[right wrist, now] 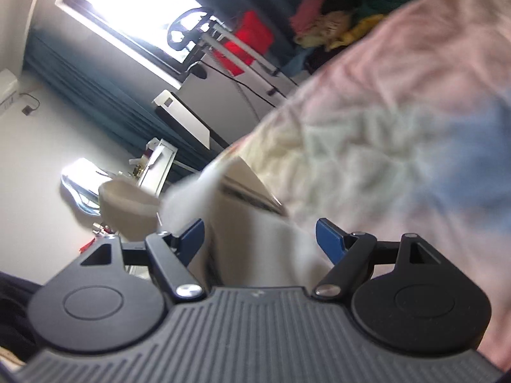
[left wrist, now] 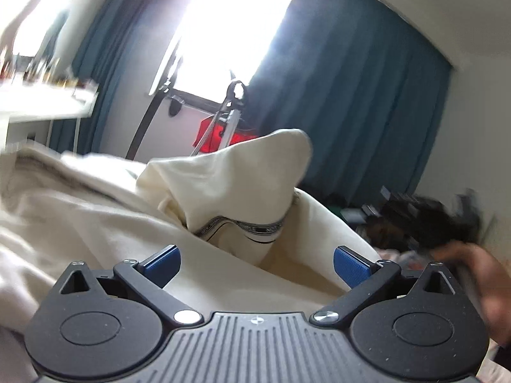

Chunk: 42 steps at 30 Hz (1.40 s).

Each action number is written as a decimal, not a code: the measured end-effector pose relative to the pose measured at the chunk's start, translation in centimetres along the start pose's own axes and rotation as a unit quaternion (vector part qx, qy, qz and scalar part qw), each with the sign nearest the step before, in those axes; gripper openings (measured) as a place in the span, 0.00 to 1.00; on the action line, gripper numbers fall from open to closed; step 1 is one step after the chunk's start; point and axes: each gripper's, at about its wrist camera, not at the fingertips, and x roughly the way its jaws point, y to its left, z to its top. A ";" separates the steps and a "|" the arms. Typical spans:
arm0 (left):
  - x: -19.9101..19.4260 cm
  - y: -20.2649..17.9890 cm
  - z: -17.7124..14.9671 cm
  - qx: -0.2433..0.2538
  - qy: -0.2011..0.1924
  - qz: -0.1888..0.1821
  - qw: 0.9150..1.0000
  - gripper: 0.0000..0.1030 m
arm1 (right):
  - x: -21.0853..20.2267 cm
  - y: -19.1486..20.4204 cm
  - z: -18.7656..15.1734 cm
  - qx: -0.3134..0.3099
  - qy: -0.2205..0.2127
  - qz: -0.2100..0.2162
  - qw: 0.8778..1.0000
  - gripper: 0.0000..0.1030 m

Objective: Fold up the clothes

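Both the left gripper (left wrist: 257, 266) and right gripper (right wrist: 259, 239) gape empty over cream garment (left wrist: 223, 172).

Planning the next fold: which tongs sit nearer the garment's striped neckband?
Left. The neckband lies just ahead of the open left tongs; the right tongs straddle plain cream cloth, no neckband visible.
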 end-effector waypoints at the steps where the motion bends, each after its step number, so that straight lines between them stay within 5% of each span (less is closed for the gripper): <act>1: 0.4 0.3 -0.1 -0.010 0.005 0.000 1.000 1.00 | 2.0 1.1 1.0 0.012 0.007 0.008 1.000 0.77; 4: 1.6 1.1 -0.4 -0.027 0.012 0.008 1.000 1.00 | 7.5 3.4 2.9 0.028 0.046 0.011 0.999 0.77; 7: 2.6 2.0 -0.9 -0.033 0.007 0.016 0.999 1.00 | 12.5 5.3 2.9 -0.009 0.066 -0.046 0.997 0.76; 9: 3.2 2.8 -1.0 -0.052 0.009 0.018 0.998 1.00 | 15.2 6.2 2.4 -0.032 0.076 -0.077 0.994 0.64; 10: 3.4 3.3 -1.1 -0.064 0.011 0.019 0.998 1.00 | 15.7 6.4 2.1 -0.032 0.073 -0.080 0.994 0.47; 11: 3.6 3.7 -1.1 -0.076 0.013 0.020 0.997 1.00 | 15.8 6.5 1.5 -0.024 0.063 -0.078 0.995 0.25; 13: 3.9 4.6 -1.2 -0.100 0.015 0.023 0.995 1.00 | 15.3 7.3 1.1 -0.026 0.037 -0.079 0.996 0.16; 17: 3.8 5.3 -1.7 -0.117 0.011 0.039 0.992 1.00 | 11.4 9.3 2.5 -0.078 -0.041 -0.109 0.990 0.12; 23: 3.4 4.3 -2.2 -0.090 0.017 0.040 0.995 1.00 | 0.6 9.4 8.7 -0.111 -0.207 -0.152 0.960 0.12; 30: 3.0 3.5 -2.3 -0.083 0.036 0.026 0.996 1.00 | -11.4 0.5 9.7 -0.052 -0.263 -0.201 0.942 0.12; 35: 2.7 4.4 -3.0 -0.125 0.068 0.035 0.989 1.00 | -16.6 -10.2 5.0 0.057 -0.222 -0.233 0.945 0.12; 40: 1.6 5.5 -3.1 -0.155 0.082 0.060 0.983 1.00 | -18.8 -18.7 0.3 0.171 -0.170 -0.171 0.955 0.14; 42: 1.2 6.2 -2.9 -0.174 0.088 0.075 0.978 1.00 | -19.2 -20.4 -1.0 0.230 -0.150 -0.148 0.950 0.16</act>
